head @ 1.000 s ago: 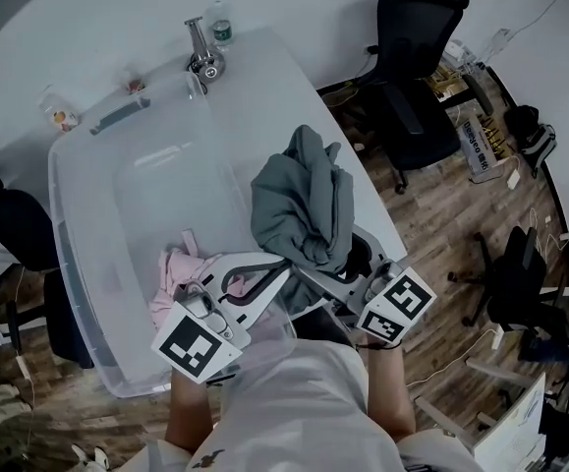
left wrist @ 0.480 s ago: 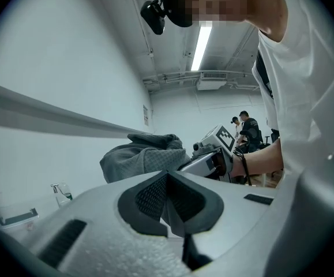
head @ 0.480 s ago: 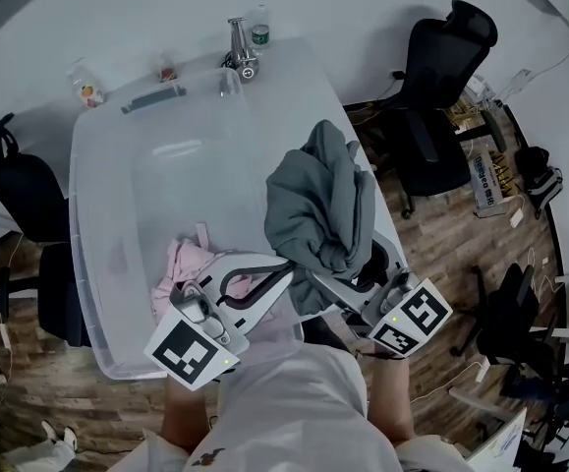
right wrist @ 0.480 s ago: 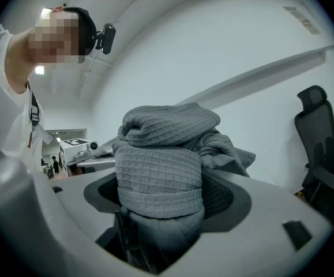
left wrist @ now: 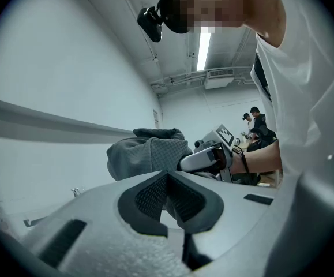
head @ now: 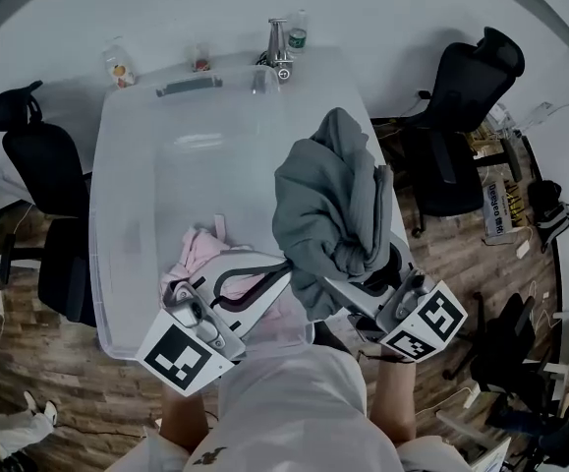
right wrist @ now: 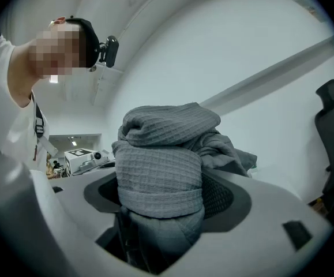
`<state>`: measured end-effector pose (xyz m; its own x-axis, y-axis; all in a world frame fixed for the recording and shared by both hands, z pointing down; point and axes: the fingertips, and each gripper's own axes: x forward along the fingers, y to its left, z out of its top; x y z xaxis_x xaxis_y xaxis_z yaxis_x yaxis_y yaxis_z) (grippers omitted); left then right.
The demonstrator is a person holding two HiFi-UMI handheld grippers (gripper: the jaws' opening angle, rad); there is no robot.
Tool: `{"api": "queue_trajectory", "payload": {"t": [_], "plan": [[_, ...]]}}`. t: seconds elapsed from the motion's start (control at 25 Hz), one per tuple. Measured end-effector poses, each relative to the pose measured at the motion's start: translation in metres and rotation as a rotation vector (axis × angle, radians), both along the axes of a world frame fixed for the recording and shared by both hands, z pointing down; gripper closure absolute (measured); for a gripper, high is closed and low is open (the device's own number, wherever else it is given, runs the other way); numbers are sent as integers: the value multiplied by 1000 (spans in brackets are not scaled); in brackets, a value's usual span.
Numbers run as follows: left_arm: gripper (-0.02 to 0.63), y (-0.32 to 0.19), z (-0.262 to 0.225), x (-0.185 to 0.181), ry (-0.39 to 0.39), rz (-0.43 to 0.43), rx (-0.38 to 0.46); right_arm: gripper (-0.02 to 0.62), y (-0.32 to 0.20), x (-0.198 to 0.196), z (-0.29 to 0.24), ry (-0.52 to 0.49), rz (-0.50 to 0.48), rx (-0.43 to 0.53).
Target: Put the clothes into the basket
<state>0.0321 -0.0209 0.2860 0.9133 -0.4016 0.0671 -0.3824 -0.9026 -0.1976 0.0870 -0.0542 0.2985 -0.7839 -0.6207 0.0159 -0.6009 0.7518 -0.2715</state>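
Higher than a second ago, my left tongs (head: pixel 286 264) and right tongs (head: pixel 339 283) are both clamping the grey garment (head: pixel 328 200) over the clear basket's (head: pixel 127 165) right rim; pink clothes (head: pixel 198 254) are lying inside.

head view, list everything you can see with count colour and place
clear plastic storage bin: 1, see-through, on the white table
grey waffle-knit garment: 1, grey, held up over the bin's right rim
pink garment: 1, pink, inside the bin, near end
plastic bottles: 2, clear, far table edge
black office chairs: 3, black, on the wooden floor
left tongs: 1, grey, shut on the grey garment's lower edge
right tongs: 1, grey, shut on a thick bunch of it
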Motion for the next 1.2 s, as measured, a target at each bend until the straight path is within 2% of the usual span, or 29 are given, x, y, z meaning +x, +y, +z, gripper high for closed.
{"api": "queue_trajectory", "payload": {"t": [0.92,1.2], "plan": [[601,8,10,-102,-26,-352,-32,232,-5,-104,1,17,-344,-23],[601,21,17,-148,-21,-476,-50,232,5,-158,15,33,-478,-44]]}}
